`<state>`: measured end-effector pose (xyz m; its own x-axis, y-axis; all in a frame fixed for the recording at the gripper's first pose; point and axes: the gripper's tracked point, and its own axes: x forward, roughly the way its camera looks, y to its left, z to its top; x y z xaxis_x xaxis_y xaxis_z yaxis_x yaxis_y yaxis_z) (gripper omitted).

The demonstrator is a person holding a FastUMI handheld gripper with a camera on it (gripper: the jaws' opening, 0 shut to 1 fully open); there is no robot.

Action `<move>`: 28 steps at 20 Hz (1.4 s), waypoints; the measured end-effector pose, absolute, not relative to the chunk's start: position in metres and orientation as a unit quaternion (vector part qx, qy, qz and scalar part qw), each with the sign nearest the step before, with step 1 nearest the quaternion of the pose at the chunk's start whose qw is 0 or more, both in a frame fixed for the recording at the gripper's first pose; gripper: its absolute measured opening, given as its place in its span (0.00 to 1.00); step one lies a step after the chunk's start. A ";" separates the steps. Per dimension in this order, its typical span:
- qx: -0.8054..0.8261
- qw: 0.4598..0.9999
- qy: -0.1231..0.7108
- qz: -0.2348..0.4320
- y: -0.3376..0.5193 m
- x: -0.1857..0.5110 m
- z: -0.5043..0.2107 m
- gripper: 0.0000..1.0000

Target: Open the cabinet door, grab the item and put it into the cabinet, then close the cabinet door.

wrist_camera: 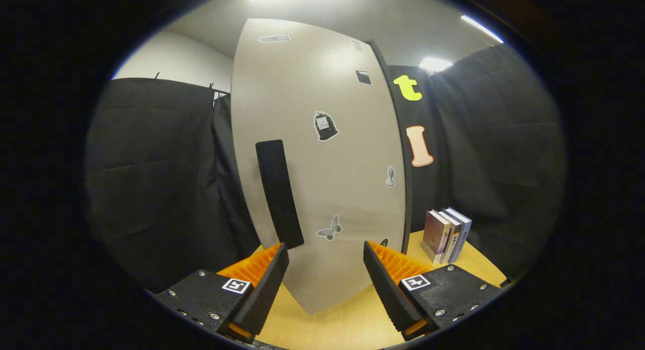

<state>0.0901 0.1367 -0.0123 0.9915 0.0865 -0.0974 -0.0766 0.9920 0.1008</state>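
Note:
A tall light-grey cabinet door [322, 153] stands straight ahead on the wooden tabletop [347, 325], its face dotted with small stickers. A long black vertical handle [278, 194] runs down the door's left part, its lower end just beyond my left finger. My gripper [325, 254] is open, fingers spread wide with nothing between them, close in front of the door's lower edge. To the right of the door, three upright books [446, 235] stand together on the table, beyond my right finger.
Black cloth walls close in the booth on the left and right. A white wall and ceiling lights show above. The tabletop extends under the fingers and to the right toward the books.

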 end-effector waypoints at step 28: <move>0.039 0.998 0.039 0.024 0.141 0.114 -0.009 0.93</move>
